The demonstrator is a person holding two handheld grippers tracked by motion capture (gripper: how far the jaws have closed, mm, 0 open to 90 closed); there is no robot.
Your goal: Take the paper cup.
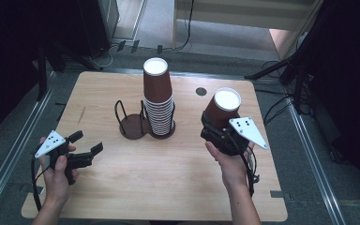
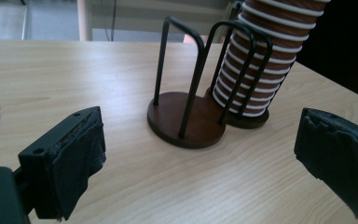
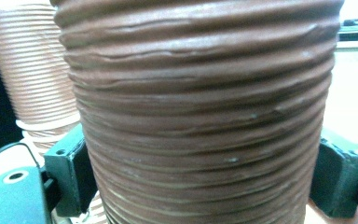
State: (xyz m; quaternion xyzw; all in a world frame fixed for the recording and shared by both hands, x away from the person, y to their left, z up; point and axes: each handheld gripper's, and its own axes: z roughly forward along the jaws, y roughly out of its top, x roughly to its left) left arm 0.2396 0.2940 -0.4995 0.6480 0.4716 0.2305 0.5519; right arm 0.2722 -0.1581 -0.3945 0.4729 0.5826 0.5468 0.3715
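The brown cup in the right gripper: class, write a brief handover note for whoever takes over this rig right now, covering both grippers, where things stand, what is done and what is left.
Right gripper: shut on the brown cup, held upside down off the table, right of the cup stack.
Left gripper: open, holding nothing, low over the table's left side, aimed at the wire holder.
The stack fills the holder's right bay; the left bay is bare.
Done: one cup in hand.
Left, probably: set it down in the bare bay.

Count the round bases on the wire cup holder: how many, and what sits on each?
2. The near-left base is bare; the right base carries the stack of cups. The right gripper holds a separate cup.
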